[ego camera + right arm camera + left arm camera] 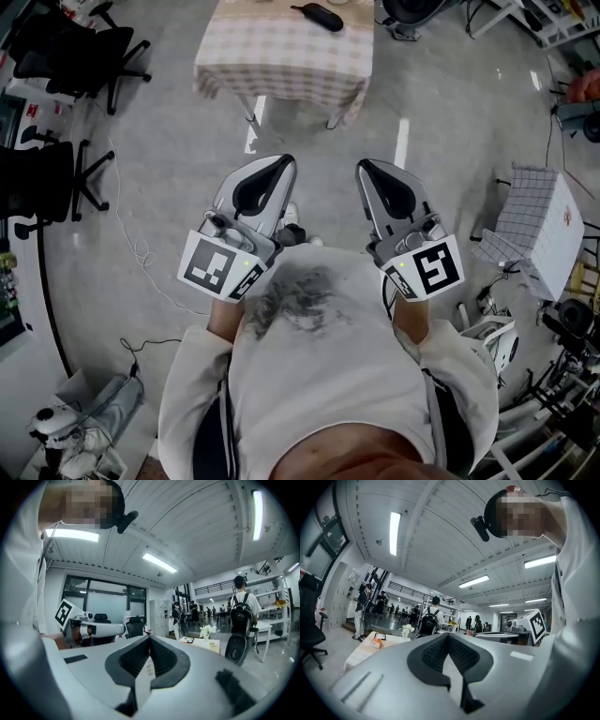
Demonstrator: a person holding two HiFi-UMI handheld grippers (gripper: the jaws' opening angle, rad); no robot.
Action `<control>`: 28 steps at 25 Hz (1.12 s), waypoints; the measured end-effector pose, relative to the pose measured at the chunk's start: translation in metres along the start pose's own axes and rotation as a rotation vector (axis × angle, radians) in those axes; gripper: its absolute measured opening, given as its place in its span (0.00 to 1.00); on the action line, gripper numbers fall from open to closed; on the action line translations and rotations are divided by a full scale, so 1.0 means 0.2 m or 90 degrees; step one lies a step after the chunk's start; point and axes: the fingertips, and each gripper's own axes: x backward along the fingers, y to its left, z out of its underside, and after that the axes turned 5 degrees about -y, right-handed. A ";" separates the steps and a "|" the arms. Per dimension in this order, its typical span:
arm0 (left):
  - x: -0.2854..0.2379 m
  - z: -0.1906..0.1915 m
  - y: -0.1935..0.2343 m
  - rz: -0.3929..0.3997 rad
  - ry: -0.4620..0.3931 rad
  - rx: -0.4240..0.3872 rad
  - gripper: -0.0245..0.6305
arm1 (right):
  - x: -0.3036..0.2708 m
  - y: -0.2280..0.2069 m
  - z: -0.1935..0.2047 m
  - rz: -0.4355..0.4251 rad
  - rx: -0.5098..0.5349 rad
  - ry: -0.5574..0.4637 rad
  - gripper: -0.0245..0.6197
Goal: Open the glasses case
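Left claw (pixel 279 165) and right claw (pixel 367 169), lower centre of the head view: you hold both level and close in front of you, side by side and apart from one another. Each has its jaws pressed together on nothing. The two gripper views confirm this, showing the jaws met along a seam with only the room beyond them.

Glasses case (pixel 319 16), top centre of the frame: a dark, oblong, closed shape lying on the worktop (pixel 281 56). The worktop is draped in a checked cloth and stands well apart from you across bare floor (pixel 178 141). Neither claw is near the case.

Step in hand: the approach, judged from the gap between claws and case; opening has not begun.

Next move: you need to bring both claws up to the worktop's near edge, then spread at least one pair of jaws before contact. A hinged case probably wants one claw to steady the base and the other to lift the lid at the seam opposite the hinge. Which long side carries that seam cannot be told from here, as the case is too small at this range. Settle that once you stand over it.
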 end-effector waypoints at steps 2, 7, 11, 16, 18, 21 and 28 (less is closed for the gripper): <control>-0.04 -0.01 0.08 0.010 0.000 0.002 0.04 | -0.08 -0.03 0.00 0.010 0.002 0.005 0.06; -0.12 -0.02 0.25 0.034 -0.004 0.006 0.04 | -0.23 -0.08 0.02 0.036 0.006 0.016 0.06; -0.14 -0.05 0.41 0.052 -0.007 0.005 0.04 | -0.39 -0.07 0.02 0.059 0.013 0.021 0.06; -0.22 -0.03 0.52 0.059 -0.001 0.016 0.04 | -0.48 -0.14 0.04 0.068 0.011 0.035 0.06; -0.28 -0.01 0.54 0.059 0.004 0.020 0.04 | -0.50 -0.19 0.06 0.068 0.007 0.041 0.06; -0.35 0.02 0.59 0.056 0.009 0.024 0.04 | -0.56 -0.26 0.08 0.065 0.000 0.047 0.06; -0.53 0.04 0.70 0.030 0.013 0.010 0.04 | -0.72 -0.45 0.10 0.026 0.003 0.034 0.06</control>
